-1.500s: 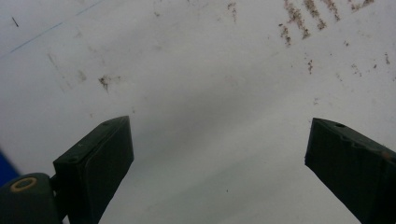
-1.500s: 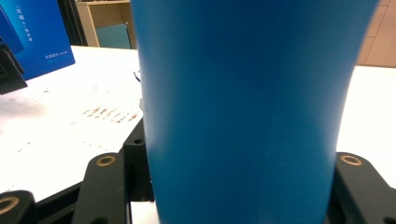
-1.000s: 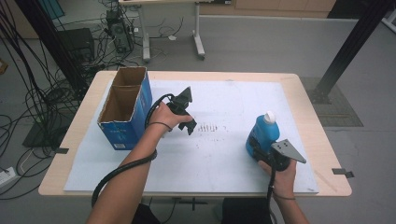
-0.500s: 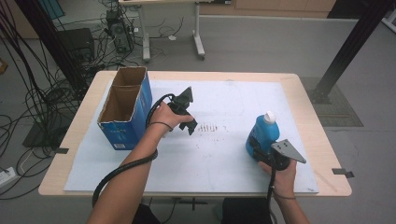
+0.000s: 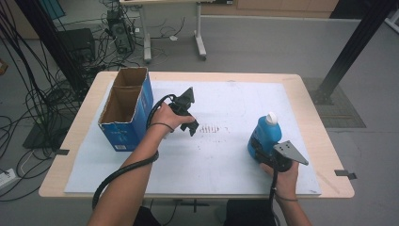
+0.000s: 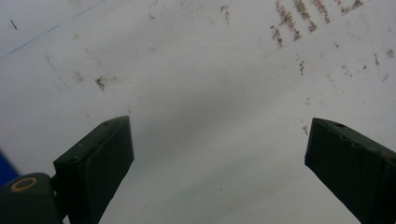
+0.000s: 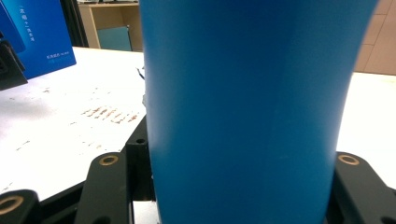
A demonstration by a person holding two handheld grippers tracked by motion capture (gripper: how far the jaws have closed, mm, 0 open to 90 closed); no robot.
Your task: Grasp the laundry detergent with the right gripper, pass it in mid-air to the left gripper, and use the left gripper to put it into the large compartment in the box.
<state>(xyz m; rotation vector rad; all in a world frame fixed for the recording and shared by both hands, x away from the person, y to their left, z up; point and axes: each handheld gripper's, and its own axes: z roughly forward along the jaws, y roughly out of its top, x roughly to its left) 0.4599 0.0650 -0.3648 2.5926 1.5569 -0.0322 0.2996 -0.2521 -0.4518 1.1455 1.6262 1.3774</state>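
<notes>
Blue bottle [image 5: 262,137] upright | pinched in right tongs [image 5: 263,153] | left tongs [image 5: 192,126] spread, well apart

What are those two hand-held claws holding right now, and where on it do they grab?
The right gripper clamps the blue bottle low on its body, one jaw on each side. The left gripper holds nothing; its jaws stand open over the white sheet.

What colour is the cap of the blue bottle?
White; the cap shows best in the high view.
</notes>
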